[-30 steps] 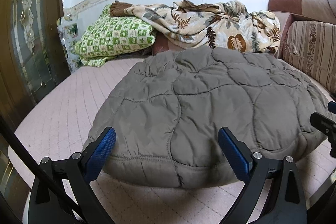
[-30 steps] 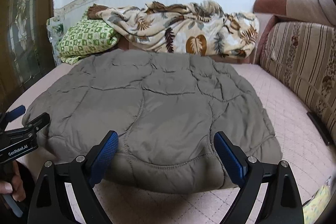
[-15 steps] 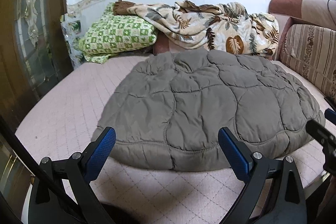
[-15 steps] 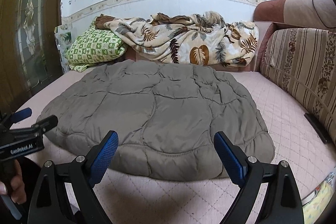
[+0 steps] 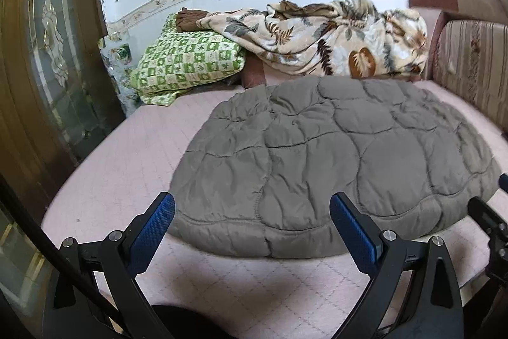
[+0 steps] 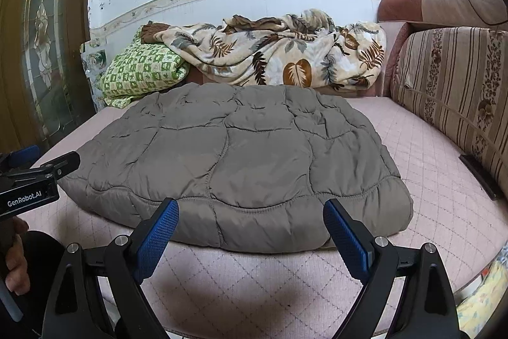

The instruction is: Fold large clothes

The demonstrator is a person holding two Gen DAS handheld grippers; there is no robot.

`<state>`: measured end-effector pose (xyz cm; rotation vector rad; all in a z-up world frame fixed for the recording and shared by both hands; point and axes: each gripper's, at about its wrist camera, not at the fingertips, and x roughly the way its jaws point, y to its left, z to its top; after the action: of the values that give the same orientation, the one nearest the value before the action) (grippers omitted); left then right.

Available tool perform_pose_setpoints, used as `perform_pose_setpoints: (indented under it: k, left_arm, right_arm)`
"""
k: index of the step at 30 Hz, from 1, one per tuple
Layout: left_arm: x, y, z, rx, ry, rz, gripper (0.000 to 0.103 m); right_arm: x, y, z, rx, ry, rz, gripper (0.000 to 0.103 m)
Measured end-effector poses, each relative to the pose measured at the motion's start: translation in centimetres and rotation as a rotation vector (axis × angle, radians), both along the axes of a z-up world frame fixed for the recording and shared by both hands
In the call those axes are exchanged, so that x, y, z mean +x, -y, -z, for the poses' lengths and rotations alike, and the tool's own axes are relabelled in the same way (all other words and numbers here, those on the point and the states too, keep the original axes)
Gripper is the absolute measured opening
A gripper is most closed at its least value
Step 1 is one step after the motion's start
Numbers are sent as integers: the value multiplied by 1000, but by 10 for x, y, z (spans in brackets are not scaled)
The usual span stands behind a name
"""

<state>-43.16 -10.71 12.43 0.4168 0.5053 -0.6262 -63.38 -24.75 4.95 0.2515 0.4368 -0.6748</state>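
A grey-brown quilted padded garment (image 5: 324,158) (image 6: 241,161) lies folded into a thick flat bundle on the pink bed cover (image 5: 133,154) (image 6: 438,186). My left gripper (image 5: 252,223) is open, held back from the bundle's near edge with nothing between its blue pads. My right gripper (image 6: 250,226) is open too, just short of the near hem and above the cover. In the right wrist view the left gripper's body (image 6: 31,183) and a hand (image 6: 16,269) show at the left edge.
A green checked pillow (image 5: 187,62) (image 6: 139,72) and a crumpled leaf-print blanket (image 5: 320,37) (image 6: 279,53) lie at the far end by the wall. A striped sofa back (image 6: 454,97) borders the right side. A wooden glazed door (image 5: 41,59) stands left.
Both grippers have drawn back and risen from the folded garment, so it looks smaller and more pink cover shows in front. The garment itself has not moved.
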Motion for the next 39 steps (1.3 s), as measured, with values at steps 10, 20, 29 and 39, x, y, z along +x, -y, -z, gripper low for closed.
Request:
perform_pose_setpoints:
  k: [10,20,29,39]
  left_arm:
    - [0,0,4,78,-45,-22,98]
    - [4,-5,12,122,-54,-64,98]
    - [4,-11,11,125,-45,-91,98]
    - [4,-13,9,108,-41,-84,98]
  right_arm:
    - [0,1,1,7,1,1,95]
    - [3,4,3,2,-16,-5,95]
    - [7,2,5,-21,-26,-14,95]
    - [10,5,7,-18,-38,-19,95]
